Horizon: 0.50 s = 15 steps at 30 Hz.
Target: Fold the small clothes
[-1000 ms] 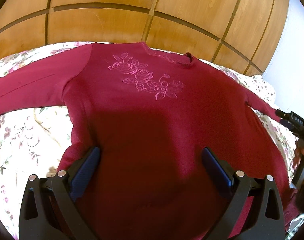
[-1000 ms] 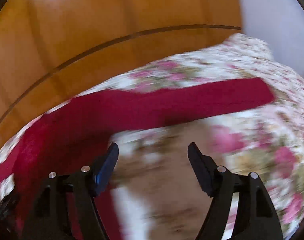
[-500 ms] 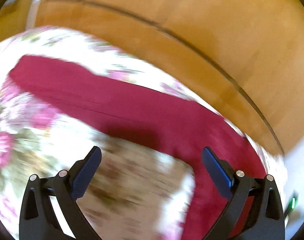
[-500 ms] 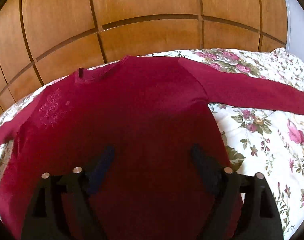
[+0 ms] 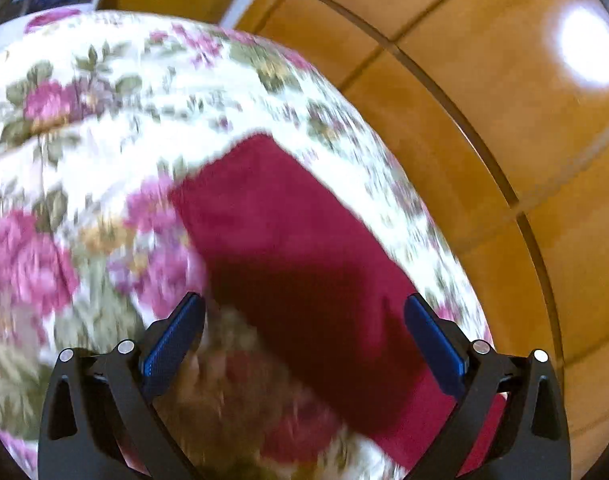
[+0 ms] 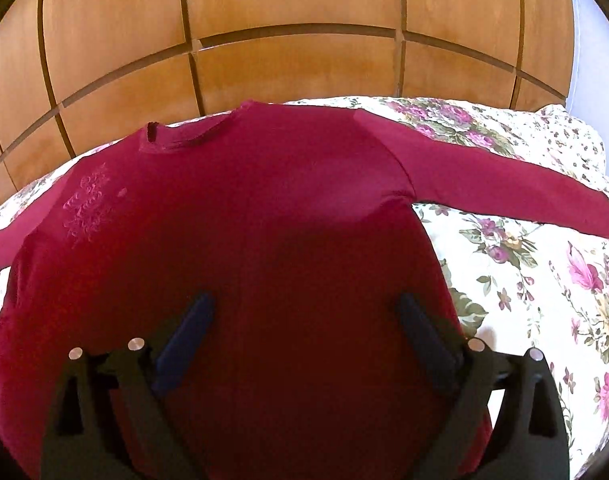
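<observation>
Sweater (image 6: 264, 220): maroon knit, flat on floral bedspread (image 6: 524, 280), ahead of both tools.
Left gripper (image 5: 304, 344): wide open, empty, sleeve end (image 5: 272, 216) ahead, blurred.
Right gripper (image 6: 306, 332): just opened wide, empty, over hem.
Handling: probably soft, limp; pinch cuff or hem.

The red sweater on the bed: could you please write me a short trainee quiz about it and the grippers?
1. True or false: the red sweater lies spread flat on the floral bedspread.
2. What does the left gripper point at: (a) the collar, (b) a sleeve end, (c) the wooden panels?
3. Is the right gripper holding any cloth?

Key:
1. True, with both sleeves stretched out sideways.
2. (b).
3. No. Its jaws have just been opening and stand wide over the sweater's body, pressing on nothing.
</observation>
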Available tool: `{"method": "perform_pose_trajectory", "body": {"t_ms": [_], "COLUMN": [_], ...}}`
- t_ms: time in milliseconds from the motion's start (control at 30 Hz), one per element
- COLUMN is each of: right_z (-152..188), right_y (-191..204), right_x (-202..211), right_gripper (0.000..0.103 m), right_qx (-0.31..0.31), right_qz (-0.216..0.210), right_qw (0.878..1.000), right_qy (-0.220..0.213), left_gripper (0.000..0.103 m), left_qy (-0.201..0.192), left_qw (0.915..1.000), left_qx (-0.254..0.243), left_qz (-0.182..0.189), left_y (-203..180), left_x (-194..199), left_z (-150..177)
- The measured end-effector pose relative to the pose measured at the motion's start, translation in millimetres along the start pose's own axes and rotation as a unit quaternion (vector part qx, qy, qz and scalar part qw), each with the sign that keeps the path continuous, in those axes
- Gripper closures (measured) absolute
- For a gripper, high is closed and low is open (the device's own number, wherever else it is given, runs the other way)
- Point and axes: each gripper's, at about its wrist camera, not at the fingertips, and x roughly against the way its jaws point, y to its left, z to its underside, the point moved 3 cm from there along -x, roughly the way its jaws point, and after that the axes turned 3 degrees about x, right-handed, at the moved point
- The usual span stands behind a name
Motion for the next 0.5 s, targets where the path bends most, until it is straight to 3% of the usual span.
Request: {"method": "perform_pose_trajectory", "body": {"t_ms": [67,133,200,267,367,433,500], "right_z": [0.3,0.5,0.5,0.4,0.5,0.4,0.2], "right_y": [-0.1,-1.0,-1.6,-1.9,-2.4,-3.2,-3.4], "right_x": [0.1,0.2,0.0,0.2,0.2,-0.4,-0.2], "right_gripper": [0.008,0.008,0.008,0.008,0.008,0.008,0.008], "right_qx": [0.0,-0.002,-0.003,-0.002,-0.004,-0.004,-0.004], "right_qz": [0.0,-0.002,-0.003,-0.002,-0.004,-0.005,-0.005], "right_qw": [1.0,1.0,1.0,1.0,1.0,1.0,1.0], "right_qy": [0.0,-0.001,-0.001,-0.002,-0.003,-0.003,-0.003], "left_gripper": [0.004,0.024,0.093,0.094,0.094,0.094,0.094], "left_qy": [0.001,-0.004,0.017,0.052,0.009,0.006,0.019], "left_qw": [0.9999,0.9992,0.9988,0.9986,0.9988,0.9987,0.9994], "left_qx": [0.001,0.003,-0.007,-0.009,-0.009,-0.01,-0.012], "left_qz": [-0.014,-0.04,-0.046,-0.012,0.047,0.05,0.028], "left_y": [-2.9,-1.0,-2.0,-3.5,-6.1,-4.4,0.7], "left_x": [-9.7,-12.6,-19.1,-21.1,8.2,12.9,6.5], "left_z": [-8.5,-21.2,-31.2,-40.0,-57.6,-63.2,-60.7]}}
